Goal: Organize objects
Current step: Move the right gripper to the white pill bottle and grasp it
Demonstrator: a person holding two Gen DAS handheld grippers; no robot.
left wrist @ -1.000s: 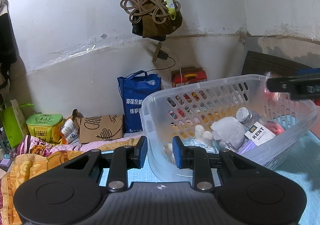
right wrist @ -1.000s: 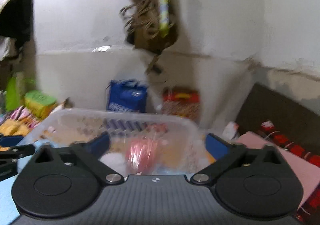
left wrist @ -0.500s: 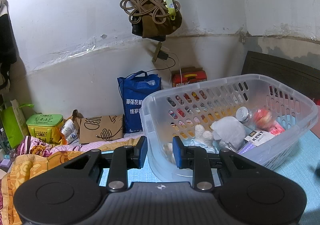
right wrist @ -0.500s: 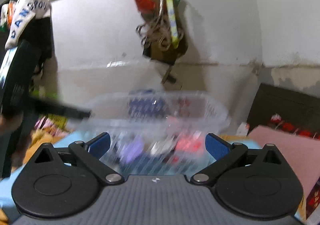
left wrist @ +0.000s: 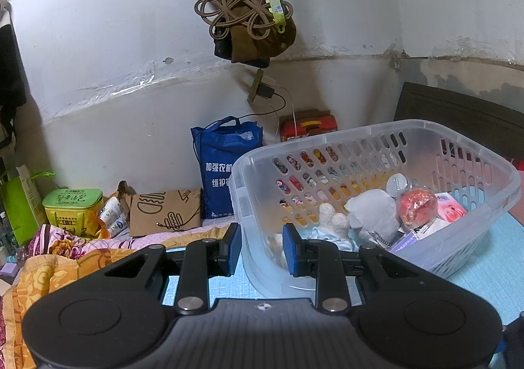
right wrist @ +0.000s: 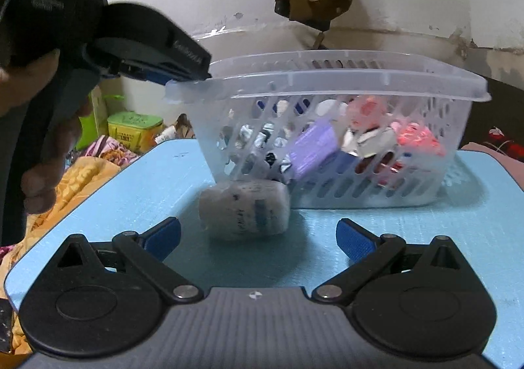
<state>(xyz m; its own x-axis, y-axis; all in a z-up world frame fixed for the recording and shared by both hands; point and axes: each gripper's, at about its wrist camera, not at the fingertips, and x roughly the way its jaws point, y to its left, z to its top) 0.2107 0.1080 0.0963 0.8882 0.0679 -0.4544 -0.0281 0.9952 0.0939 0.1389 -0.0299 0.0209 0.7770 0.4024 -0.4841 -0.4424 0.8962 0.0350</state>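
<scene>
The left gripper (left wrist: 262, 252) has its jaws drawn close with the near corner of the clear plastic basket (left wrist: 425, 126) between them: one blue pad sits outside the wall, the other inside, and in the right wrist view its fingers (right wrist: 177, 74) clamp the corner of the rim, with the basket's near end tilted up off the blue mat (right wrist: 425, 238). A person's hand (right wrist: 42, 126) holds that gripper's handle. Inside the basket, just beyond the inner pad, lie a cream plush toy (left wrist: 330, 218) and a grey plush (left wrist: 373, 211); further right are a bottle with a white cap (left wrist: 398, 184), a red item in clear wrap (left wrist: 417, 205) and a pink packet (left wrist: 450, 210). The right gripper (right wrist: 258, 239) stands wide, its two blue pads well apart and nothing between them. Straight ahead of it, just past the fingertips, a white cylindrical roll with dark print (right wrist: 245, 210) lies on its side on the mat, touching or just beside the basket's lower front edge. Beyond the left gripper, to its left, a green box (left wrist: 73, 206) and a brown paper bag (left wrist: 163, 211) sit by the wall, with a blue tote bag (left wrist: 222, 165) behind the basket.
</scene>
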